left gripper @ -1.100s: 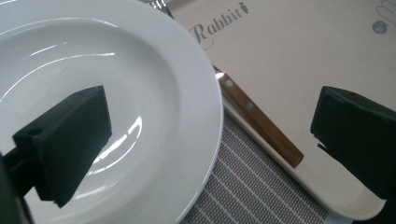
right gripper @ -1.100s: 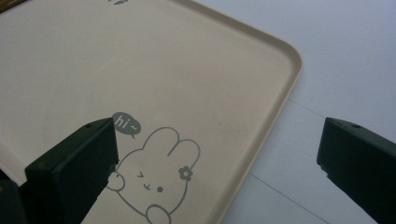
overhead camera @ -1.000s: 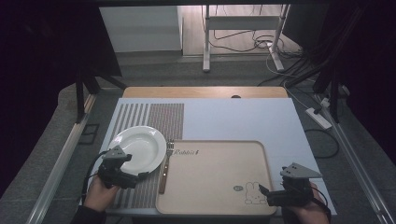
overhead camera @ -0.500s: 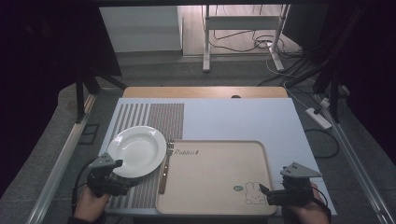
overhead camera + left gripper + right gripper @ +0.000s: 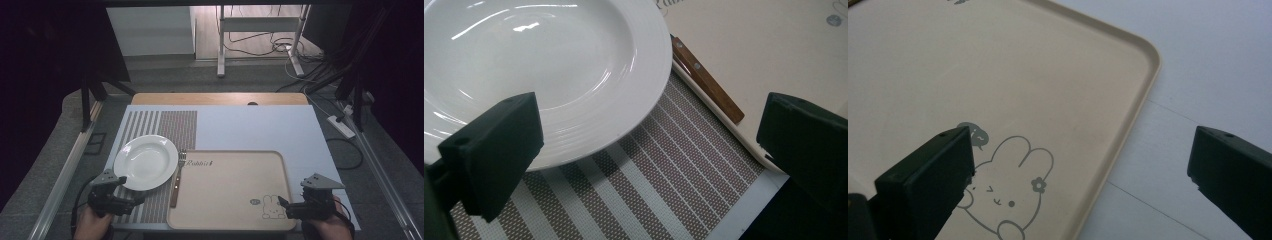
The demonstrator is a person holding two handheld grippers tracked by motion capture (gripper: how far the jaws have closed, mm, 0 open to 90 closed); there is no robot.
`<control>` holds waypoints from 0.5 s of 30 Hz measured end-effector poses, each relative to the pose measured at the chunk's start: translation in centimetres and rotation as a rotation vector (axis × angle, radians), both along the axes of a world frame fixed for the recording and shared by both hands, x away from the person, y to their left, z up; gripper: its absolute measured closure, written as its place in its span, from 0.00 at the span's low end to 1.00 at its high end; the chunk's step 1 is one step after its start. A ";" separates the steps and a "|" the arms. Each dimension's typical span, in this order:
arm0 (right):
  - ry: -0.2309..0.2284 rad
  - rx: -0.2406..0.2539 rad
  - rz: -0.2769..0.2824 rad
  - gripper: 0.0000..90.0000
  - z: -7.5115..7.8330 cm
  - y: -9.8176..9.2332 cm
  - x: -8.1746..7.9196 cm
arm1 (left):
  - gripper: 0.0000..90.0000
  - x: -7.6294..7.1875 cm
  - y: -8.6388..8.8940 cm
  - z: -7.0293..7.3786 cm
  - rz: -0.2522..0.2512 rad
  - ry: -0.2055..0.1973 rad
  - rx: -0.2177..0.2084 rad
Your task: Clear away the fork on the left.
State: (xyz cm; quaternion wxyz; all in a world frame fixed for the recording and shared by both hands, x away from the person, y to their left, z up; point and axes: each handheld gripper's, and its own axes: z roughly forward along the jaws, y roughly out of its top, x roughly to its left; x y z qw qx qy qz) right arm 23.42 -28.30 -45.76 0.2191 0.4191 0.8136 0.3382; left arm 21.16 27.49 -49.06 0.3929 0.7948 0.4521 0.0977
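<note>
White plate (image 5: 145,161) is seen resting on the striped placemat (image 5: 150,125), its right rim just beside a wooden-handled fork (image 5: 177,180) laid along the left edge of the beige rabbit tray (image 5: 230,220). The left tool (image 5: 121,196) is held wide open and empty near the plate's near rim. The right tool (image 5: 284,206), likewise spread and empty, hovers over the tray's corner. An approach seems in hand; next, closing on the rim would be required.

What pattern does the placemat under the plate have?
Brown and white stripes on the placemat, clearest in the left gripper view.
</note>
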 end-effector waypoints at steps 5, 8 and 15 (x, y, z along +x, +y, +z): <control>0.001 -0.001 -0.003 0.00 0.0 0.0 0.0 | 0.00 -0.5 0.1 0.1 0.011 -0.008 0.012; 0.001 0.000 -0.005 0.00 0.0 0.0 0.0 | 0.00 -0.8 0.4 0.1 0.017 -0.012 0.008; 0.003 -0.002 -0.012 0.00 0.0 0.0 0.1 | 0.00 -1.4 0.8 0.2 0.041 -0.022 0.006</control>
